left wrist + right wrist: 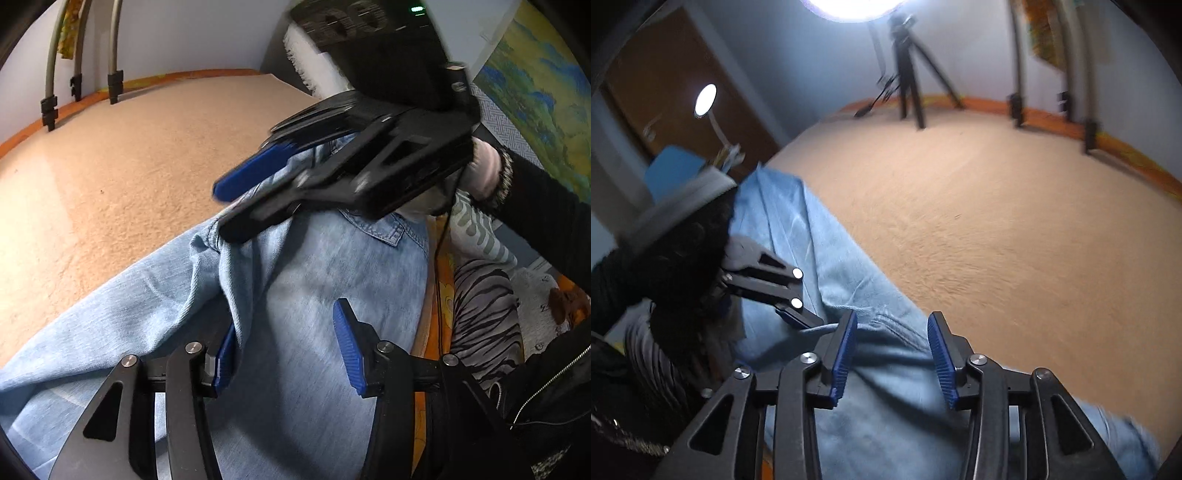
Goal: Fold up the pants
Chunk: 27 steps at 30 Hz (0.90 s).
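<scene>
Home bedroom: blanket-covered bed (pixel 129 177), wooden door (pixel 665 99), tripod (pixel 908 74).

Black grippers (pixel 286 347), ribbed blue pads (pixel 844 356), black sleeve (pixel 546 206), perhaps fur-cuffed

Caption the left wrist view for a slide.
Both grippers, left and right, work over light blue jeans on a tan blanket.

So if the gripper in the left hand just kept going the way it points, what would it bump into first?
Most likely the pants: light blue denim fills the space just ahead of the left gripper. The right gripper hangs further on, though depth is hard to judge.
</scene>
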Motion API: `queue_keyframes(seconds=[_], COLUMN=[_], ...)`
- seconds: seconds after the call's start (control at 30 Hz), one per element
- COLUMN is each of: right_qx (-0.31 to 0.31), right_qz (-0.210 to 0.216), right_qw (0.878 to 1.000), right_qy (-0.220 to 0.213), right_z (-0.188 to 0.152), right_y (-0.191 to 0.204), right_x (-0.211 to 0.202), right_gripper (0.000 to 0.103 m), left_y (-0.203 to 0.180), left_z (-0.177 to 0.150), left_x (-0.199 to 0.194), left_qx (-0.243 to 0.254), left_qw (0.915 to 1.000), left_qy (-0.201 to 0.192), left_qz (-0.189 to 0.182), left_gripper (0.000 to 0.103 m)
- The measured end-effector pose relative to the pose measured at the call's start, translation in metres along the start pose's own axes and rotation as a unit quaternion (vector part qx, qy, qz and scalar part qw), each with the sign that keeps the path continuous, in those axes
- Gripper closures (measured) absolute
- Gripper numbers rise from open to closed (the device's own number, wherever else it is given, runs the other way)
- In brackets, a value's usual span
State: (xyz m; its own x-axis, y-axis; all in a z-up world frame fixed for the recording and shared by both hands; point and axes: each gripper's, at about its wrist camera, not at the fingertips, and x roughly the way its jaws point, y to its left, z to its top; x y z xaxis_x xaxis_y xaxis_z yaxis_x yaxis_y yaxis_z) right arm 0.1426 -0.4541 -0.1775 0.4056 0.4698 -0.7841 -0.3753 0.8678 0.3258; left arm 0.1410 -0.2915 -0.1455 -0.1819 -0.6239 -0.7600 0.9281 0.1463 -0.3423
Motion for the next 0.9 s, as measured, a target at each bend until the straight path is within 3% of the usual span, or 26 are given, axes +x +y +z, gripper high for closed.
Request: queue_keyframes(seconds=[0.17, 0.4, 0.57, 0.67, 0.77, 0.9], right_qx=[-0.023, -0.042, -0.040, 0.005, 0.036, 0.000], right_qz=[0.003, -0.027, -0.076, -0.134, -0.166, -0.210], right_qw=[0.999, 0.999, 0.995, 0.988, 0.984, 0.978], right_qy=[0.030, -0.006, -0.057, -0.078, -0.055, -0.009], right_z=[-0.004, -0.018, -0.011, 0.013, 0.033, 0.035], right_y=[0.000, 0.015, 0.018, -0.009, -0.029, -0.026], right_x=[0.026, 0.004, -0.017, -0.018, 0.005, 0.037], right_gripper=[0.067, 0.094, 0.097, 0.098, 0.098, 0.095], left_y=[0.003, 0.031, 0.051, 0.069, 0.086, 0.098], left_z=[-0.009, -0.039, -0.057, -0.054, -0.052, -0.053], left_x=[-0.023, -0.084, -0.099, -0.089, -0.084, -0.078], left_qx=[0.011, -0.039, -0.064, -0.090, -0.109, -0.123], left_qw=[0.9996, 0.9945, 0.9886, 0.9821, 0.9799, 0.9785], left_qy=[-0.007, -0.054, -0.065, -0.062, -0.064, -0.064], left_qz=[0.026, 0.081, 0.120, 0.154, 0.154, 0.153], left_gripper=[0.057, 0.057, 0.057, 0.057, 0.057, 0.057])
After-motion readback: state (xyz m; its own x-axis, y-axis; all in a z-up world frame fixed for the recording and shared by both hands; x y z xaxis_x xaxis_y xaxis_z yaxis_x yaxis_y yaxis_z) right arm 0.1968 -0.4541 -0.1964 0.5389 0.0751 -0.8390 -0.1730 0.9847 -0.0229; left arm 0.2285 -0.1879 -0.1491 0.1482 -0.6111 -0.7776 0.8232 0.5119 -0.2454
